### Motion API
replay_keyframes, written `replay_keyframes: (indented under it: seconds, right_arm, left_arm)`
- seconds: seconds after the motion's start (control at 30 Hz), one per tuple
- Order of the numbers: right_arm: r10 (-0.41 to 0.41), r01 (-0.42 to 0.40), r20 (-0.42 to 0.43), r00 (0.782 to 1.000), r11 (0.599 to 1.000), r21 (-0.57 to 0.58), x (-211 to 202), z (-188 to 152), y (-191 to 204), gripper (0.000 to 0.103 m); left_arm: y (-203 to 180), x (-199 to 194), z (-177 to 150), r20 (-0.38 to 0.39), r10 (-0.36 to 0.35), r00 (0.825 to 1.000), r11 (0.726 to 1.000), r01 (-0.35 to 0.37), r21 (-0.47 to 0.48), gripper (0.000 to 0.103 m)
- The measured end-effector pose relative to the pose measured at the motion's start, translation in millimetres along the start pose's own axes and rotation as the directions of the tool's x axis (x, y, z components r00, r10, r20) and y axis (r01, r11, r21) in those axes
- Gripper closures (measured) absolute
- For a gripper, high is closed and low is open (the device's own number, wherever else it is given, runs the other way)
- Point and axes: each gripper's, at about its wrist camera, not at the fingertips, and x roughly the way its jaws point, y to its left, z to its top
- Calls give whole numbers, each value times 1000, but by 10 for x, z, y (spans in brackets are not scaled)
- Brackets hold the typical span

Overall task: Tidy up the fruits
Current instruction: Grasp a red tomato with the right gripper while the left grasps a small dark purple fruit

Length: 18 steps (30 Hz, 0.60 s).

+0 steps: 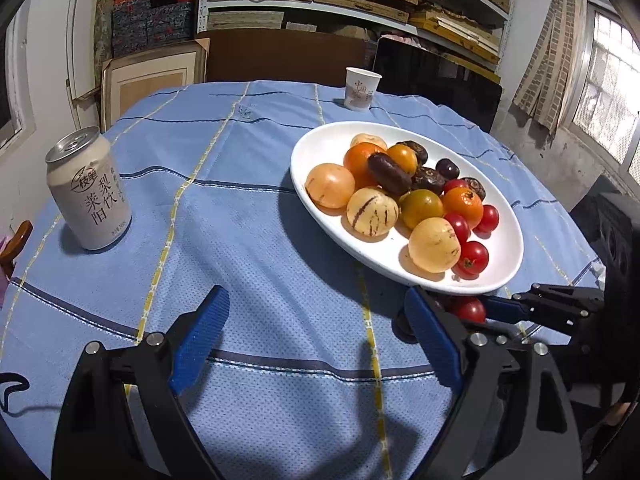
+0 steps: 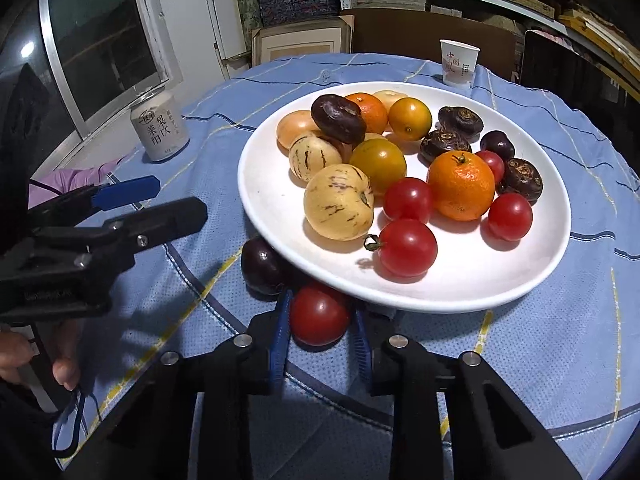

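We see the right gripper (image 2: 320,334) low over the blue tablecloth (image 2: 540,340), its blue pads pressed against both sides of a red tomato (image 2: 319,314) that sits just off the near rim of the white plate (image 2: 460,280), so the fingers are clamped on that tomato. To the left of it, a dark plum (image 2: 262,266) lies on the cloth, tucked against the plate's near-left edge. The left gripper (image 1: 316,332) hangs over bare cloth to the left of the plate with its fingers spread wide apart and nothing between them; from its own camera we catch the held tomato (image 1: 469,309) peeking out under the plate's near rim. On the plate we count several more red tomatoes, striped pale yellow melons, oranges, a yellow-green fruit, and dark brown and purple fruits piled toward the far side. A pale drink can (image 1: 89,189) stands upright at the left of the table, well apart from the plate, and a paper cup (image 1: 361,89) stands at the far edge
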Motion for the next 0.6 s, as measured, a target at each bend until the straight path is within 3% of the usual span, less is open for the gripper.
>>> replay_keyframes:
  seconds: [0.17, 0.4, 0.6]
  right_arm:
    - [-14, 14, 21, 1000, 1000, -7, -223, -116, -28, 75]
    - [2, -4, 34, 999, 998, 58, -520, -435, -219, 74]
    - [17, -22, 62, 998, 996, 87, -584, -465, -284, 74]
  left_arm:
    - [-185, 68, -58, -45, -16, 999, 997, 19, 75, 16]
    - [-704, 166, -110, -48, 35, 998, 963, -21, 270, 16]
    - [-759, 288, -86, -70, 63, 996, 963, -43, 265, 17]
